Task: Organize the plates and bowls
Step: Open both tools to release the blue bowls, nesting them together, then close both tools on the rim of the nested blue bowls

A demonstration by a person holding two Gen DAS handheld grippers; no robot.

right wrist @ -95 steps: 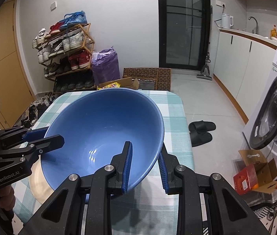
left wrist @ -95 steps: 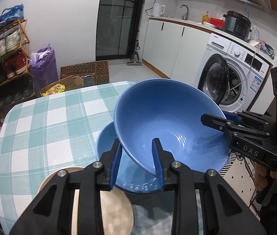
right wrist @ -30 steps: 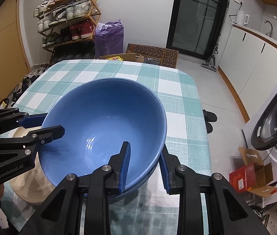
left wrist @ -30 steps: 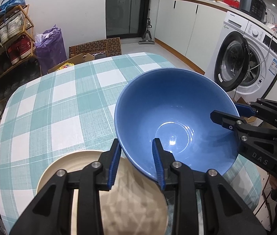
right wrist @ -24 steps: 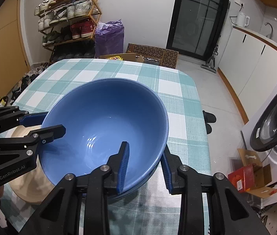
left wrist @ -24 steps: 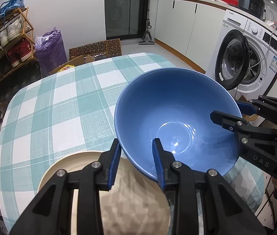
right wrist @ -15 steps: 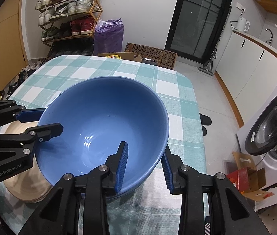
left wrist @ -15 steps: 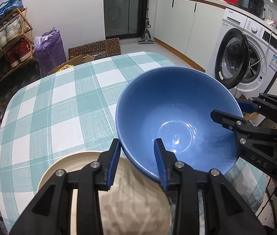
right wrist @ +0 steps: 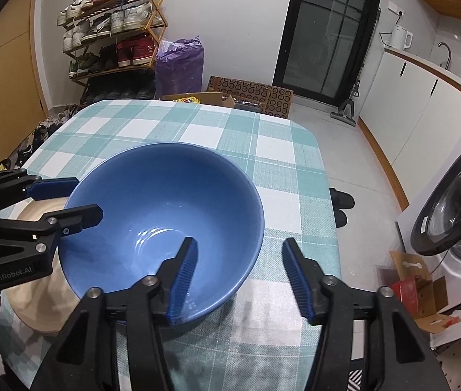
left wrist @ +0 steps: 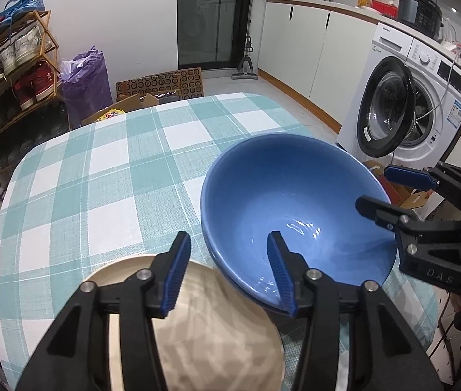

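Note:
A big blue bowl (left wrist: pixel 295 202) sits upright on the checked table, nested in a second blue bowl whose rim (left wrist: pixel 220 264) shows just under it. A beige plate (left wrist: pixel 204 332) lies beside them, under my left gripper. My left gripper (left wrist: pixel 228 273) straddles the bowl's near rim with its jaws opening and both pads off the rim. My right gripper (right wrist: pixel 240 270) straddles the opposite rim of the bowl (right wrist: pixel 165 202), also opening, its outer finger well away from the wall. Each view shows the other gripper: the right gripper (left wrist: pixel 373 187) and the left gripper (right wrist: pixel 88 197).
The table (left wrist: pixel 106 176) wears a teal and white checked cloth. A washing machine (left wrist: pixel 409 104) with its door open stands to the right. A shoe rack (right wrist: pixel 113 36), a purple bag (right wrist: pixel 180 62) and cardboard boxes (right wrist: pixel 250 96) lie beyond the table. Slippers (right wrist: pixel 341 205) are on the floor.
Both grippers have spread their jaws and let go of the bowl's rim. The bowl, tilted and held up earlier, now rests level in the lower bowl.

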